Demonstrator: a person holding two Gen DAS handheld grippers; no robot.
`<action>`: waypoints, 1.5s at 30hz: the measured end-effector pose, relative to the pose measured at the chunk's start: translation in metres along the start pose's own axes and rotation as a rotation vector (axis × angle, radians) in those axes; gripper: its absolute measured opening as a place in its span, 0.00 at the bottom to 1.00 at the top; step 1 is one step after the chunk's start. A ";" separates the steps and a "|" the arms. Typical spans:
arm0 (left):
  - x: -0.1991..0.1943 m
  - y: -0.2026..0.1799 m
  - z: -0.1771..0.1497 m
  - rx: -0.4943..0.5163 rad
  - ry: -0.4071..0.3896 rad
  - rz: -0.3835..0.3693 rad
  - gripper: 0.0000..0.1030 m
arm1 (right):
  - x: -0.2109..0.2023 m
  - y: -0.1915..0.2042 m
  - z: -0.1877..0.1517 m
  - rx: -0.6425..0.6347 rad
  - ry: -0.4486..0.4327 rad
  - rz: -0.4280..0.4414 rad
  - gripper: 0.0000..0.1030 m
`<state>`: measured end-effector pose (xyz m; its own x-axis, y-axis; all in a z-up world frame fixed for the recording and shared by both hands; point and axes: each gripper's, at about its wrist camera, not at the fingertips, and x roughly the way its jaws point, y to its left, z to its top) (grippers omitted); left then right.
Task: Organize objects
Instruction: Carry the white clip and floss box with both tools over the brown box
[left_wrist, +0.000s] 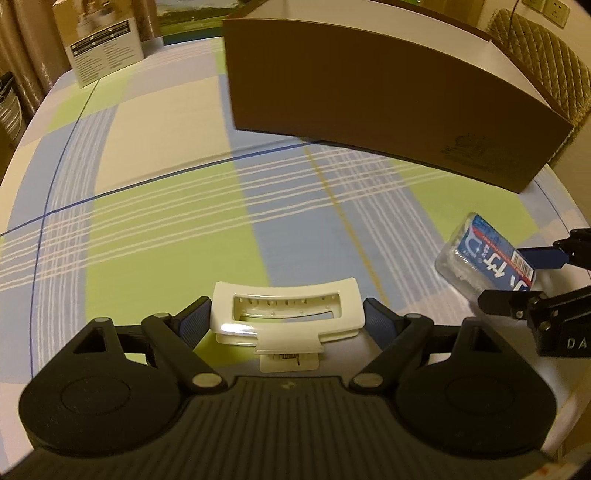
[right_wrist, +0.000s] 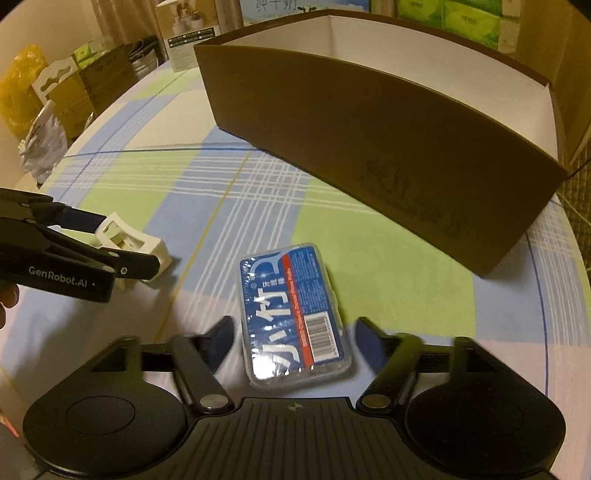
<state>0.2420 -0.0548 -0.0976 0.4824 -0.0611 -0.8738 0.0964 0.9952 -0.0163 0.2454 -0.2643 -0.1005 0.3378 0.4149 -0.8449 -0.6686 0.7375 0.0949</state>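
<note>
A white hair claw clip (left_wrist: 284, 314) sits crosswise between the blue pads of my left gripper (left_wrist: 288, 321), which is shut on its two ends. The right wrist view shows this clip (right_wrist: 129, 240) low over the checked tablecloth, in the left gripper (right_wrist: 114, 240). A clear floss-pick case with a blue label (right_wrist: 291, 314) lies flat on the cloth between the fingers of my right gripper (right_wrist: 295, 343). That gripper is open, with a gap on each side of the case. In the left wrist view the case (left_wrist: 484, 254) and right gripper (left_wrist: 524, 280) appear at the right edge.
A large open brown box (right_wrist: 369, 147) with a white inside stands beyond both grippers, also seen as the brown box (left_wrist: 369, 103). A white product carton (left_wrist: 107, 48) stands at the table's far left. A quilted chair (left_wrist: 546, 62), a yellow bag (right_wrist: 22, 85) and cartons surround the round table.
</note>
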 end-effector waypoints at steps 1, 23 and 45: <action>0.001 -0.002 0.001 0.000 0.001 -0.003 0.82 | 0.000 0.001 0.000 -0.012 -0.006 0.005 0.72; 0.002 -0.025 0.003 -0.012 0.001 0.012 0.82 | 0.003 0.000 0.008 -0.077 0.020 0.017 0.53; -0.048 -0.032 0.034 -0.015 -0.124 0.004 0.82 | -0.053 -0.013 0.047 -0.003 -0.120 0.093 0.53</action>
<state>0.2454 -0.0866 -0.0382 0.5872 -0.0652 -0.8068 0.0814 0.9965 -0.0213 0.2678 -0.2706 -0.0322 0.3513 0.5422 -0.7633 -0.7028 0.6913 0.1676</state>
